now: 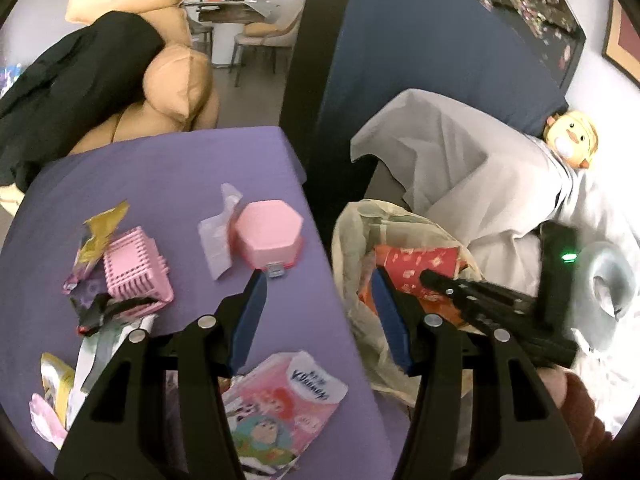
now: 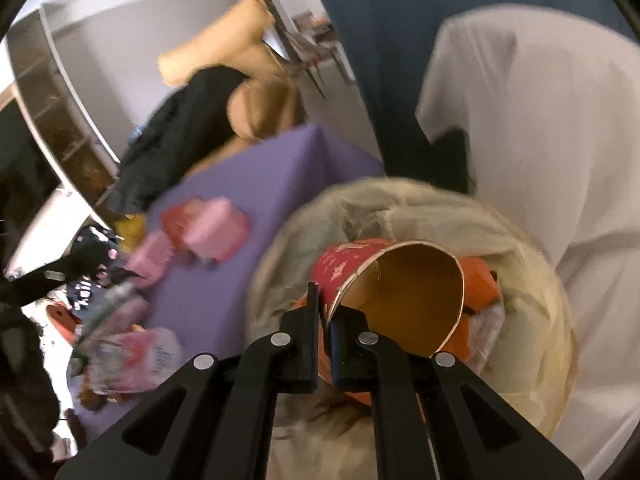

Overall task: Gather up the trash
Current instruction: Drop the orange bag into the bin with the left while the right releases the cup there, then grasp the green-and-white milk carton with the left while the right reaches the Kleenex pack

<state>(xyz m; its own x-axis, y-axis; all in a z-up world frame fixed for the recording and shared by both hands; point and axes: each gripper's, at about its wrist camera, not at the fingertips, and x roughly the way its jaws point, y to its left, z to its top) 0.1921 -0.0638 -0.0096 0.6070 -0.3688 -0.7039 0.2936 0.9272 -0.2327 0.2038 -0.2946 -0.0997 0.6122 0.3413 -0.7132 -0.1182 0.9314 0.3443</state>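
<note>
My right gripper (image 2: 326, 312) is shut on the rim of a red paper cup (image 2: 400, 280) and holds it inside the mouth of a pale translucent trash bag (image 2: 532, 320). The left wrist view shows the same cup (image 1: 420, 268), the bag (image 1: 360, 232) and the right gripper's black body (image 1: 480, 300) reaching in from the right. My left gripper (image 1: 320, 284) is open and empty, hovering over the purple table's (image 1: 160, 168) right edge, beside the bag. Wrappers lie on the table: a pink cartoon packet (image 1: 280, 408), a clear wrapper (image 1: 218, 236) and a gold one (image 1: 100, 232).
A pink hexagonal box (image 1: 268, 236) and a pink slatted basket (image 1: 136, 272) sit on the table. A tan sofa with a black garment (image 1: 72, 92) stands behind. A grey sheet (image 1: 460, 168), a plush toy (image 1: 572, 140) and a dark blue panel (image 1: 400, 52) lie to the right.
</note>
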